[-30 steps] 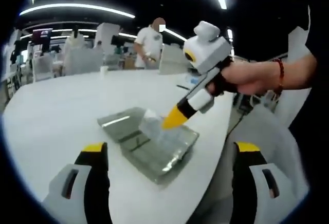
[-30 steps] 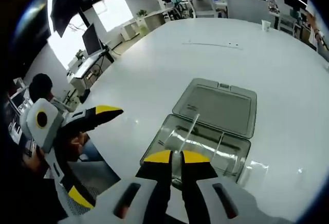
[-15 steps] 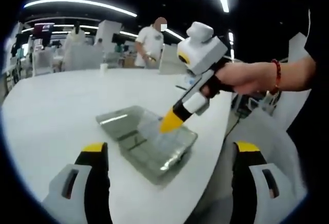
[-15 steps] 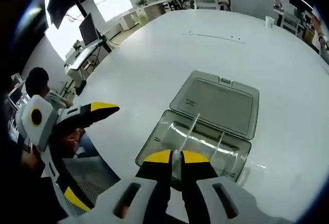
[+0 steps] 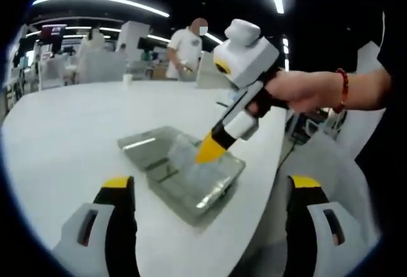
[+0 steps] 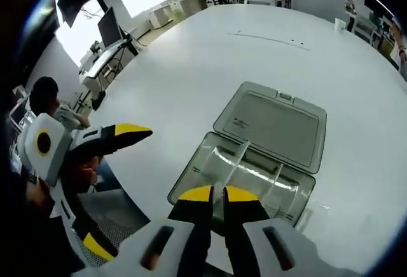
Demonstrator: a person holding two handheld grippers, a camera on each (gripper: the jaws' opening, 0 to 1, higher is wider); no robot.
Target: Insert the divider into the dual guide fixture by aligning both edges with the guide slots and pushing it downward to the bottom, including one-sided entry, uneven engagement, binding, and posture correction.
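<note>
while the left gripper (image 5: 206,191) hangs with its jaws spread wide and nothing between them, the left gripper view looks past them to the clear fixture box (image 5: 191,178) lying near the right edge of the white table (image 5: 63,131). the right gripper (image 5: 208,148) comes in from the right of that view, a hand (image 5: 299,93) around its grip, its yellow tips down at the box. that view also has a person (image 5: 184,51) standing far behind the table.

the right gripper view gives what that one cannot: the box from above, its open lid (image 6: 270,124) flat on the far side, and a thin clear divider (image 6: 236,161) upright in the tray, reaching away from the right gripper (image 6: 218,194), whose jaws sit almost together, seemingly on its near edge. the left gripper (image 6: 130,132) shows at far left.

since a second ago the right gripper's tips have slid slightly left along the box, and the box sits a little closer under its camera.
</note>
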